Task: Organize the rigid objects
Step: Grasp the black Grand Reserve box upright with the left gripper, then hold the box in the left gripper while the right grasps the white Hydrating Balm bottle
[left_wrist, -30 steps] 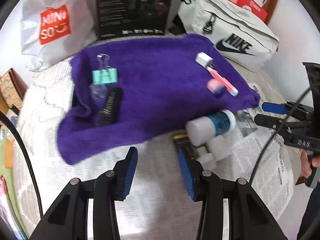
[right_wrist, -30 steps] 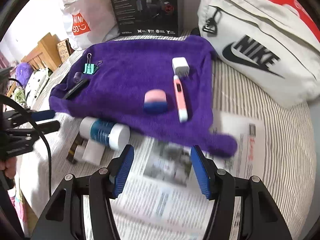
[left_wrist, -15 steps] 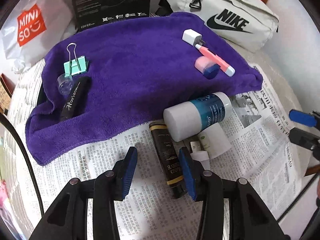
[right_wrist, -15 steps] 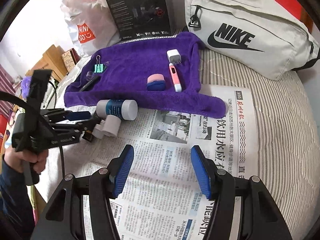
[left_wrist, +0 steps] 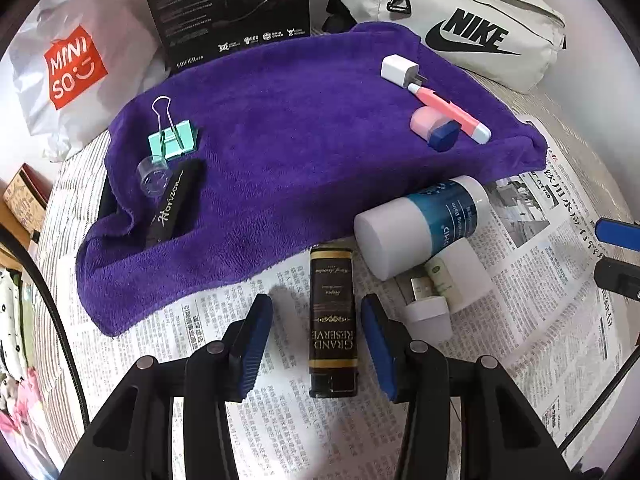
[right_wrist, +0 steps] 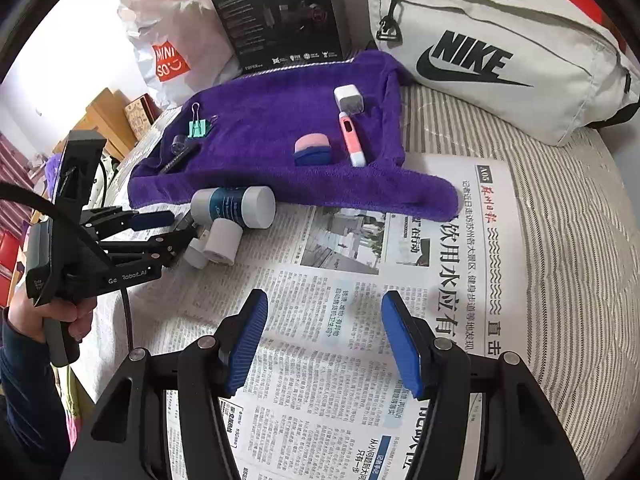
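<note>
Opening left gripper (left_wrist: 316,332) astride black lighter (left_wrist: 333,320), pads clear; bottle (left_wrist: 420,224) beside; right gripper (right_wrist: 324,340) empty, agape.

— What sort of place am I steering in?

— I read it as a home, most likely a bedroom. Everything sits on a striped mattress (right_wrist: 560,216) spread with newspaper (right_wrist: 360,288).

— What else tells you that?

— Behind the newspaper I see a purple towel (left_wrist: 288,152). Beyond the towel, against the wall, stand a white Nike bag (right_wrist: 500,52), a black headset box (left_wrist: 232,4) and a Miniso shopping bag (left_wrist: 72,68). Left of the towel I make out wooden furniture (right_wrist: 108,116) and a small patterned box (left_wrist: 24,200).
</note>
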`<state>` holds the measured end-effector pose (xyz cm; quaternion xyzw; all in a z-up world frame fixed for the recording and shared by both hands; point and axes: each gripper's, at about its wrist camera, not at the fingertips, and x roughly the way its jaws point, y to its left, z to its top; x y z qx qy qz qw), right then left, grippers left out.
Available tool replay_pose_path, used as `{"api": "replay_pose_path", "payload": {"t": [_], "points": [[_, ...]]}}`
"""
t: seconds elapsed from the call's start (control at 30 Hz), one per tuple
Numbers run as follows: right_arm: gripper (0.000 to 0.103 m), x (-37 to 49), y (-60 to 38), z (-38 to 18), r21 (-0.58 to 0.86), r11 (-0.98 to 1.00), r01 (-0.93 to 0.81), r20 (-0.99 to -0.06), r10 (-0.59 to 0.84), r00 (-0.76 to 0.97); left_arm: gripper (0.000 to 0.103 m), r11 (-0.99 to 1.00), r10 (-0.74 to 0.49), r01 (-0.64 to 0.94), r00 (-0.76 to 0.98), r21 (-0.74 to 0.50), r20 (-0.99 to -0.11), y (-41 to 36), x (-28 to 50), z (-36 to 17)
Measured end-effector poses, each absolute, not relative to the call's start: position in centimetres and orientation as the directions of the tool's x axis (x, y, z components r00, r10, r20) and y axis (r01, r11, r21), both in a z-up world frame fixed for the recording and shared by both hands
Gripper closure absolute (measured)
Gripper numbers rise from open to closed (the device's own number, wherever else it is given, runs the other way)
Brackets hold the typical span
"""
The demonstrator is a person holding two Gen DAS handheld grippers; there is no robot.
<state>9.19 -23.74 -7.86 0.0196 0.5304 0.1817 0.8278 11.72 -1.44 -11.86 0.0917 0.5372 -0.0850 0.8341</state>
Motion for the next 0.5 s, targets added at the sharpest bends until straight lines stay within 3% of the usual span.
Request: {"api": "replay_pose_path", "payload": {"t": [0.03, 0.17, 0.5], "points": [[0.044, 9.2, -23.7, -8.0, 0.223, 0.934, -0.280, -0.873, 0.319, 0.368, 0.059, 0.967, -0.048, 0.247, 0.412, 0.060, -0.910, -1.4, 11.7, -11.9], [0.044, 9.3, -23.6, -8.4, 0.224, 0.935, -0.275, -0.878, 0.316, 0.359, 0.080, 0.958, -0.089, 0.286, 0.405, 0.034, -0.910, -1.5, 11.4, -11.7], [0.044, 9.6, -22.1, -8.8, 0.213, 0.932, -0.294, -0.887, 0.311, 0.342, 0.080, 0.958, -0.085, 0.284, 0.407, 0.037, -0.910, -0.5, 10.7, -11.6]]}}
